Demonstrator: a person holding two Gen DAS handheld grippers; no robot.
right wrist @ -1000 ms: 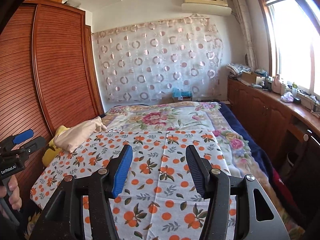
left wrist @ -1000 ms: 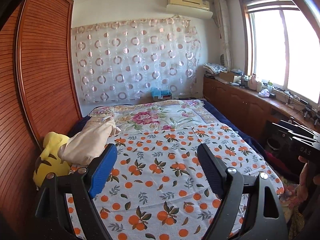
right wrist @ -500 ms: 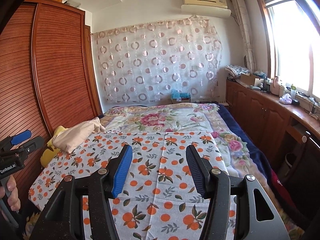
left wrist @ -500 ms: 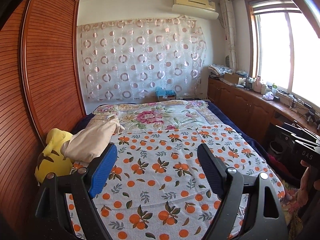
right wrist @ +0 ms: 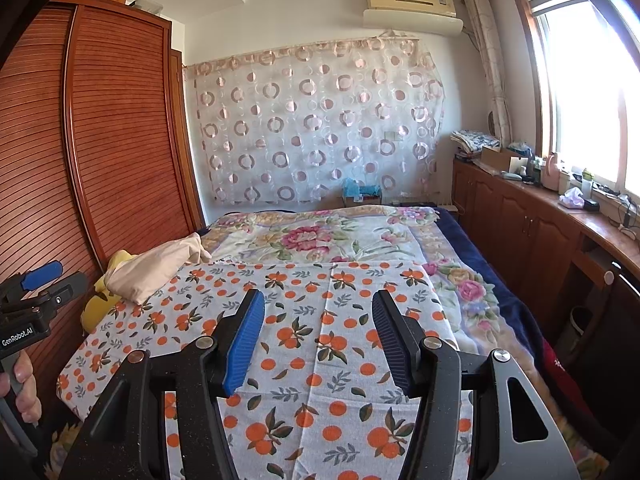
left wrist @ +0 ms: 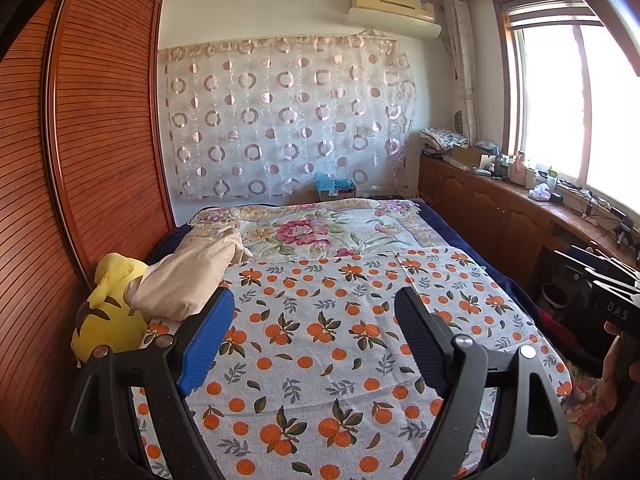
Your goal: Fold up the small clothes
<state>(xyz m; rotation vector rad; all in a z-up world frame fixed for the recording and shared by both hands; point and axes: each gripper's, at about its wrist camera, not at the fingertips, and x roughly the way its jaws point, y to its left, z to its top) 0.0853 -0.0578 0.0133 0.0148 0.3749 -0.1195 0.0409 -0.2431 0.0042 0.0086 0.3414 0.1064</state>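
Sunlit bedroom: an orange-print cloth (left wrist: 320, 344) lies flat across the near half of the bed (left wrist: 460, 236), and everything else is placed from it. Above its near edge the left gripper (left wrist: 312, 336) hangs tilted slightly downward, jaws spread wide with nothing between them, only the print showing in the gap. To its right the right gripper (right wrist: 318, 340) is angled the same way above the cloth, jaws parted more narrowly and also holding nothing. A hand (right wrist: 18, 392) grips the left tool's handle at the cloth's left side. At the cloth's far left corner a cream garment (left wrist: 188, 280) lies bunched, draped partly over a yellow plush toy (left wrist: 106, 312). Beyond the cloth, a cardboard box (left wrist: 336, 192) with blue material in it sits past the bed's far end.
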